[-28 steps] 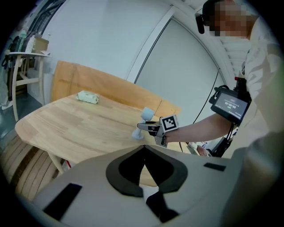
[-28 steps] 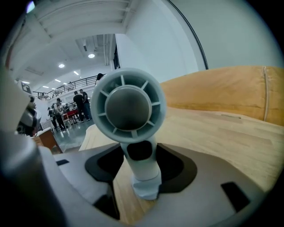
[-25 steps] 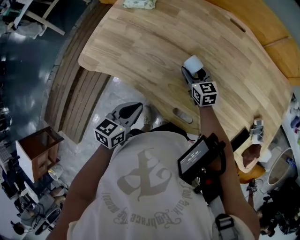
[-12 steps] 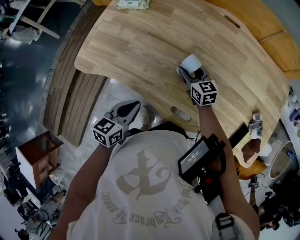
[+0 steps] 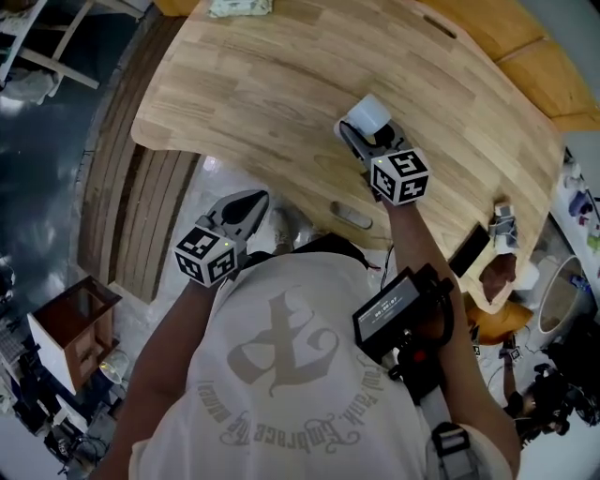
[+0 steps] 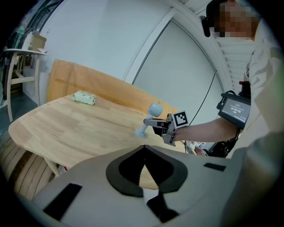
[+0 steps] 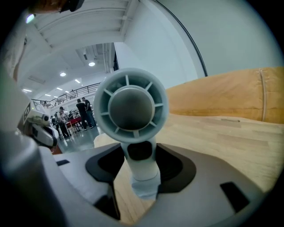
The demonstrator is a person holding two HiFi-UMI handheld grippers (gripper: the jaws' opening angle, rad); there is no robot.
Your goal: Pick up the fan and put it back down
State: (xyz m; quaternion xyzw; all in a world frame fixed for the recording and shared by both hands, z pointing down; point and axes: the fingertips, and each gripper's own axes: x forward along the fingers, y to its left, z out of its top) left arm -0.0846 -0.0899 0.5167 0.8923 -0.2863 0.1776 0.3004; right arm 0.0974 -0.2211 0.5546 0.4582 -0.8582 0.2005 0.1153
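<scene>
A small pale grey-blue fan (image 5: 367,114) with a round head and a slim stem stands upright over the wooden table (image 5: 281,84). My right gripper (image 5: 361,141) is shut on its stem; in the right gripper view the fan (image 7: 131,104) fills the middle, the stem pinched between the dark pads (image 7: 175,166). I cannot tell whether its foot touches the wood. From the left gripper view, the fan (image 6: 153,109) shows with the right gripper (image 6: 153,124) on it. My left gripper (image 5: 246,202) hangs off the table's near edge, shut on nothing.
A pale green packet (image 5: 239,7) lies at the table's far end. A black phone (image 5: 472,249) and a small white device (image 5: 503,225) sit near the right edge. There is a slot (image 5: 349,216) in the near edge. A wooden cabinet (image 5: 80,323) stands on the floor.
The right gripper and the fan have drifted up and left in the head view, and the table with them. The left gripper stays shut beside the table edge.
</scene>
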